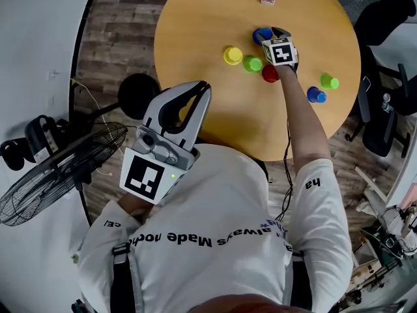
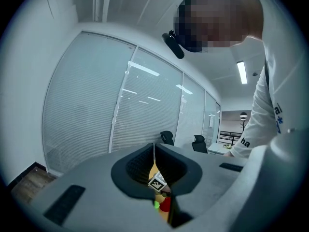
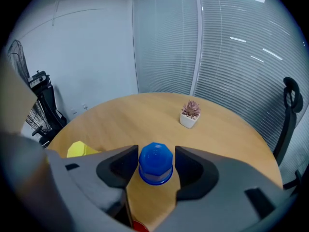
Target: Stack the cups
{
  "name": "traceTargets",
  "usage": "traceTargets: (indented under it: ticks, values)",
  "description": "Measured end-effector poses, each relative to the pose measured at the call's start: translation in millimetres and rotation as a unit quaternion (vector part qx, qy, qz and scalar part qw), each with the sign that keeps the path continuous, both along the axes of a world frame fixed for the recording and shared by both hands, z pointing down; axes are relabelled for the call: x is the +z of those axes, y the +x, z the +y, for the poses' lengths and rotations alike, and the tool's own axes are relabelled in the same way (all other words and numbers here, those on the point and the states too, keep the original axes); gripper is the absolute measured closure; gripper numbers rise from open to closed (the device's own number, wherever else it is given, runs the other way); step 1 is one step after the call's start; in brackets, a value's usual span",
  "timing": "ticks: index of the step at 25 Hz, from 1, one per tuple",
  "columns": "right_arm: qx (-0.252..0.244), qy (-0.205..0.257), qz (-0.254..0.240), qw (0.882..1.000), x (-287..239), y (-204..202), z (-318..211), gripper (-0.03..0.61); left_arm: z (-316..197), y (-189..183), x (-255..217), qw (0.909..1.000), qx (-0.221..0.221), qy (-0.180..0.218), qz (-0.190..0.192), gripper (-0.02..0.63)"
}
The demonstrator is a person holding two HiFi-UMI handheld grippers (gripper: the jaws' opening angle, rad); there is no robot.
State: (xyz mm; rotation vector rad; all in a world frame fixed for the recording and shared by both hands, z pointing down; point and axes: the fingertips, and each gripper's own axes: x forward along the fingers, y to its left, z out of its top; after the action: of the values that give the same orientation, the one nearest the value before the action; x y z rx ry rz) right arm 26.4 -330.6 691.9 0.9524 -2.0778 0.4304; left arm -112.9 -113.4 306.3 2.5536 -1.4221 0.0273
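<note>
left gripper (image 1: 203, 90): jaws pressed together, nothing held | blue cup (image 3: 155, 162): inverted on the tabletop (image 1: 195, 31), flanked by the spread jaws of the right gripper (image 3: 154, 154), not pinched | handling: judged light, stiff, slick plastic; best pinched gently across the sidewall

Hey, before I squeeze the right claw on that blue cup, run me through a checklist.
1. The blue cup sits centred between the jaws of the right claw: ok.
2. Those jaws are apart, not yet pressing it: ok.
3. Cup upside down, flat on the table: ok.
4. The red cup is clear of the claw's underside: cannot tell.
5. The left claw is shut, empty, away from the cups: ok.
</note>
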Motion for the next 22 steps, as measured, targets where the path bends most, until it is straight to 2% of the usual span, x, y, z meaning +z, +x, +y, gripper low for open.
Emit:
traceTargets:
  ticks: [9, 16, 22]
  values:
    - [-0.001, -0.006, 0.006, 1.000, 7, -1, -2, 0.336, -1, -6, 6, 1.0000, -0.006, -0.007, 0.003, 0.581]
    - [-0.002, 0.014, -0.003, 1.000, -22, -1, -1, 0.336, 3, -5, -3, 0.9999, 0.000, 0.012, 0.003, 0.581]
    - [-0.027, 0.028, -0.008, 0.999, -51, -9, 14, 0.336, 12, -3, -14, 0.9994, 0.006, 0.033, 0.005, 0.581]
